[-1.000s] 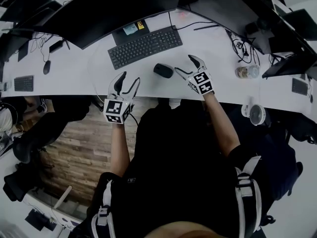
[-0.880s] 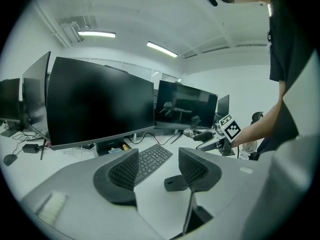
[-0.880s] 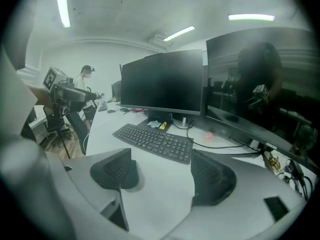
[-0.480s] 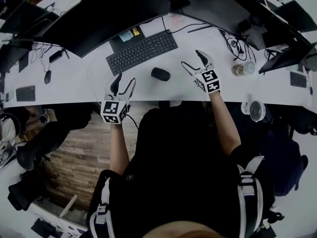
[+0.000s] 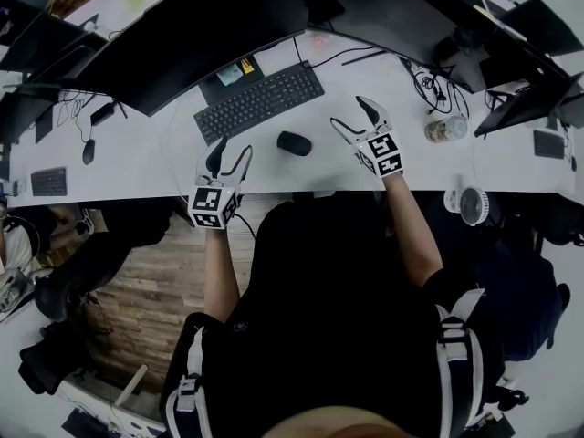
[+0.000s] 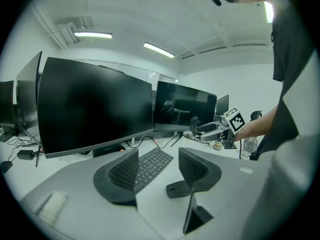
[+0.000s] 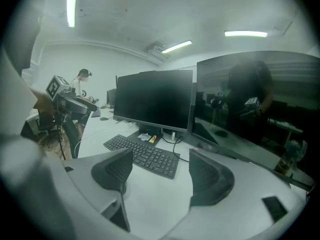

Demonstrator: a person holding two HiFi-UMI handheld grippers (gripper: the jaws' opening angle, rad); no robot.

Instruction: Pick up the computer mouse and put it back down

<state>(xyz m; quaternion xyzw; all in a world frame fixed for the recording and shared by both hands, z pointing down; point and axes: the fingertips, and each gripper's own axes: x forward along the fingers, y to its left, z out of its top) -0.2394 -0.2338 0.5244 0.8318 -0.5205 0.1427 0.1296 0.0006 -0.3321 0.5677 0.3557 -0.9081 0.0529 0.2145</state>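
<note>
The black computer mouse (image 5: 294,142) lies on the white desk (image 5: 137,158), free of both grippers.

In the head view the mouse sits just above the frame's centre, close below the black keyboard (image 5: 260,101) but apart from it, between the two grippers. The right gripper (image 5: 351,114) is held just right of the mouse without touching it. Its jaws stand wide apart with nothing gripped between them, and they have just been closing a little. The left gripper (image 5: 232,150) is lower left of the mouse, near the desk's front edge, its jaws also spread and empty. In the left gripper view the mouse (image 6: 175,189) peeks out beside one jaw. A curved monitor (image 5: 201,26) spans the upper left, and a small fan (image 5: 472,208) sits at the desk's edge on the right.
</note>
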